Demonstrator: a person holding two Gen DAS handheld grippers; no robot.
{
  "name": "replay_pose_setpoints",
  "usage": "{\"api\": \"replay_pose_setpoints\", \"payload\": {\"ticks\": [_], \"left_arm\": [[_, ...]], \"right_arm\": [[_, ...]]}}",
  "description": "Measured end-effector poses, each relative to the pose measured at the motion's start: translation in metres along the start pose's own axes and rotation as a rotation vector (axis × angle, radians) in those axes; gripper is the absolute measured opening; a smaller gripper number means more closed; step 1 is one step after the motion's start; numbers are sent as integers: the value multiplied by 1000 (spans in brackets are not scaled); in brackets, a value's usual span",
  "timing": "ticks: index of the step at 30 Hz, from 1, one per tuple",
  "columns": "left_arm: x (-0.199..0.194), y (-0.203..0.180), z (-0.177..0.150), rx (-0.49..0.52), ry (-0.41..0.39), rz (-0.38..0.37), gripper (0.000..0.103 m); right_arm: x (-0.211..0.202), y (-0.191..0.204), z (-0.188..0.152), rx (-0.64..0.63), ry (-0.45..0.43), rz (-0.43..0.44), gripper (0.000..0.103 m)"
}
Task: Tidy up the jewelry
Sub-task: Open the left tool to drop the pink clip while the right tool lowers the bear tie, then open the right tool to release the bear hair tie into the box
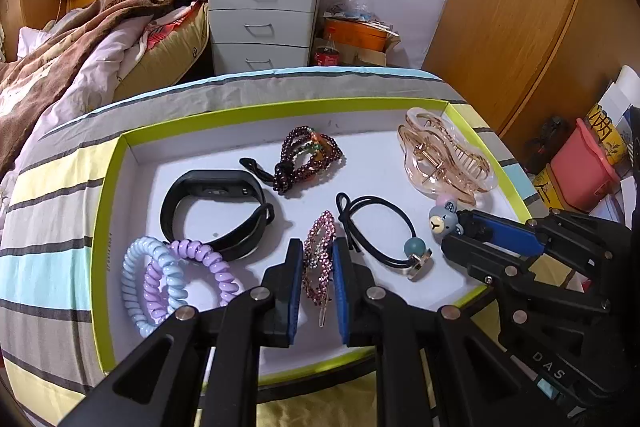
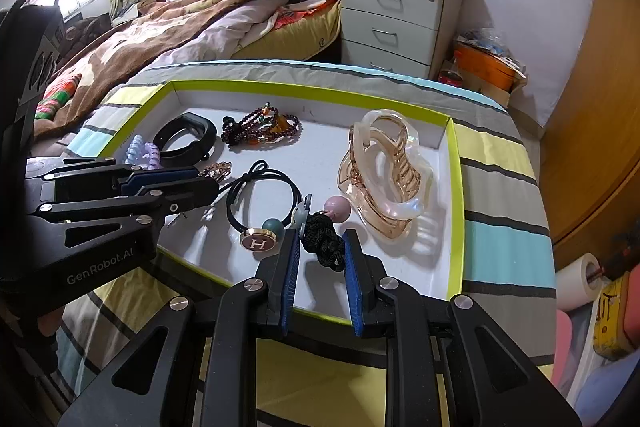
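Left wrist camera: mounted behind the left tongs (image 1: 317, 259), looking forward and down from close range over the near edge of the shallow tray (image 1: 105, 211). The bed (image 1: 80, 47) and drawer unit (image 1: 262, 19) lie beyond.

Right wrist camera: same mounting behind the right tongs (image 2: 320, 247), set further right, also close. Both views share the tray (image 2: 456, 187), bed (image 2: 180, 19) and drawer unit (image 2: 396, 23); each shows the other tongs.
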State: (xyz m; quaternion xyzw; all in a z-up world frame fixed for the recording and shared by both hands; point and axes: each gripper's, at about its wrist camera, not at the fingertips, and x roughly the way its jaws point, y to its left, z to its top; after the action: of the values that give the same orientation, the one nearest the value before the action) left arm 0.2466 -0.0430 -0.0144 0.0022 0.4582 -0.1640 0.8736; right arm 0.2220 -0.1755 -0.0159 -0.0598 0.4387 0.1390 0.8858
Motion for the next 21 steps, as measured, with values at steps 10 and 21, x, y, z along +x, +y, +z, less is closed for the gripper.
{"api": "replay_pose_setpoints", "payload": {"ticks": [10, 21], "left_arm": [[1, -2, 0, -13, 2, -2, 16], [-2, 1, -2, -23, 1, 0, 27]], "right_arm": [[1, -2, -2, 20, 0, 3, 23], [-2, -5, -3, 42, -8, 21, 23]]}}
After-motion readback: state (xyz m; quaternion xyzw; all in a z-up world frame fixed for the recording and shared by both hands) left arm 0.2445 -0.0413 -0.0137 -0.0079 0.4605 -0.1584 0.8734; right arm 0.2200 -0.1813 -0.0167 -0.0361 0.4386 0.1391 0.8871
